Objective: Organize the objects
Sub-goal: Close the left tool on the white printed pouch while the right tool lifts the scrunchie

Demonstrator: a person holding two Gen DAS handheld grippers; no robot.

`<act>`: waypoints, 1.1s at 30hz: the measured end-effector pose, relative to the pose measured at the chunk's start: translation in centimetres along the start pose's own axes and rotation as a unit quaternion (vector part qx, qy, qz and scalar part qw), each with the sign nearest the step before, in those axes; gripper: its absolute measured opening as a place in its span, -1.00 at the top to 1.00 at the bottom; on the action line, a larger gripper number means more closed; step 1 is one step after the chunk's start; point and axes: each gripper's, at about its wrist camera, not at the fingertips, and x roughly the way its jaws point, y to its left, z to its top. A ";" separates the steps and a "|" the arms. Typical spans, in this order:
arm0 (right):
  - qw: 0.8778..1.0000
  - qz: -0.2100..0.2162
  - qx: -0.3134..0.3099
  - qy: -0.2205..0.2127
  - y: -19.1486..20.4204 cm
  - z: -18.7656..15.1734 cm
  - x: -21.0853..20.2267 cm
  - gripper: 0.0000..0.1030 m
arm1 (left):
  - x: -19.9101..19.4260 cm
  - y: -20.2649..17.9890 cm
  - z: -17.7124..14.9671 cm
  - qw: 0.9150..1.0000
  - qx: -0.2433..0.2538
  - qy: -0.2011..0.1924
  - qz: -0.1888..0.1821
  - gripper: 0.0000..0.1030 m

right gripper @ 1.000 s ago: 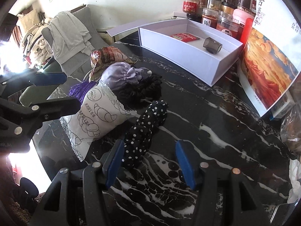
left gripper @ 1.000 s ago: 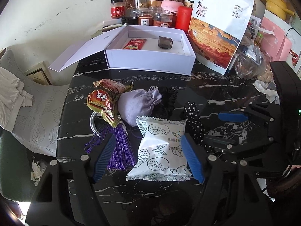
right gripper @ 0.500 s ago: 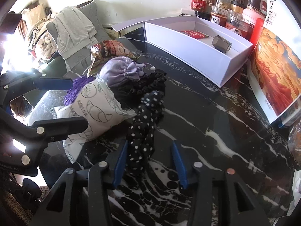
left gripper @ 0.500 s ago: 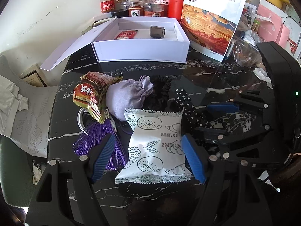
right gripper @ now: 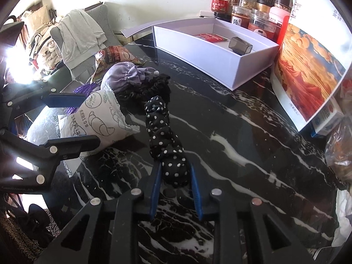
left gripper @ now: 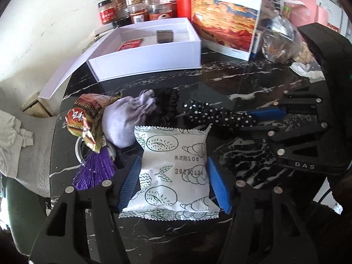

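Note:
My left gripper [left gripper: 173, 182] has its blue pads against both sides of a white snack packet [left gripper: 173, 169] printed with croissants, lying on the black marble table. My right gripper [right gripper: 176, 176] is shut on the near end of a black polka-dot scrunchie [right gripper: 164, 136]. Behind them lie a lilac drawstring pouch [left gripper: 125, 118], a black scrunchie [left gripper: 165, 103], a red-and-gold snack bag [left gripper: 88, 118] and a purple tassel [left gripper: 94, 171]. An open white box [left gripper: 149, 59] at the back holds a red packet [left gripper: 131, 44] and a dark grey case [left gripper: 164, 36].
Jars [left gripper: 136, 8] line the wall behind the box. A tall printed pouch [left gripper: 226, 15] stands right of the box, with a clear plastic bag [left gripper: 279, 39] beside it. A chair with clothes [right gripper: 79, 35] stands past the table's left edge.
Both grippers moved forward and closed: the left onto the white snack packet, the right onto the polka-dot scrunchie, which was stretched out toward the right.

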 end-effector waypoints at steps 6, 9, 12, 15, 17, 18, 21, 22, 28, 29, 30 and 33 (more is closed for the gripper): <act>1.000 -0.001 0.000 0.000 0.3 -0.8 -0.6 0.50 | -0.6 -0.9 -0.5 1.000 0.000 -0.002 -0.002 -0.12; 1.000 0.003 0.004 -0.004 0.3 -0.9 -0.8 0.50 | -0.9 -0.9 -0.9 1.000 -0.001 -0.003 -0.004 -0.13; 1.000 -0.001 0.004 -0.005 0.3 -0.6 -0.5 0.46 | -0.6 -0.7 -1.3 1.000 -0.005 0.000 -0.008 -0.18; 1.000 -0.001 0.003 -0.004 0.5 -0.2 0.0 0.35 | 0.0 -0.6 -1.5 1.000 -0.005 0.001 -0.009 -0.24; 1.000 -0.001 -0.006 -0.003 0.8 0.2 0.3 0.34 | 0.4 -0.7 -1.4 1.000 -0.002 0.003 -0.006 -0.29; 1.000 -0.001 -0.010 -0.003 1.0 0.3 0.4 0.34 | 0.6 -0.7 -1.4 1.000 0.000 0.004 -0.004 -0.30; 1.000 0.001 -0.022 -0.007 1.4 0.7 0.8 0.33 | 1.1 -1.0 -1.3 1.000 0.006 0.005 0.003 -0.32; 1.000 0.004 -0.026 -0.007 1.6 0.8 0.9 0.33 | 1.4 -1.1 -1.4 1.000 0.009 0.006 0.005 -0.33; 0.999 0.016 -0.031 -0.009 1.8 1.3 1.2 0.33 | 2.4 -0.1 -1.3 0.999 -0.026 0.014 -0.019 -0.37; 0.999 0.017 -0.028 -0.010 1.8 1.4 1.3 0.33 | 2.5 0.3 -1.3 0.999 -0.039 0.015 -0.028 -0.36; 0.999 0.017 -0.026 -0.010 1.7 1.5 1.3 0.33 | 2.5 0.4 -1.4 0.999 -0.043 0.011 -0.026 -0.36; 0.999 0.013 -0.026 -0.013 1.7 1.6 1.4 0.34 | 2.6 0.5 -1.4 0.999 -0.042 0.008 -0.023 -0.36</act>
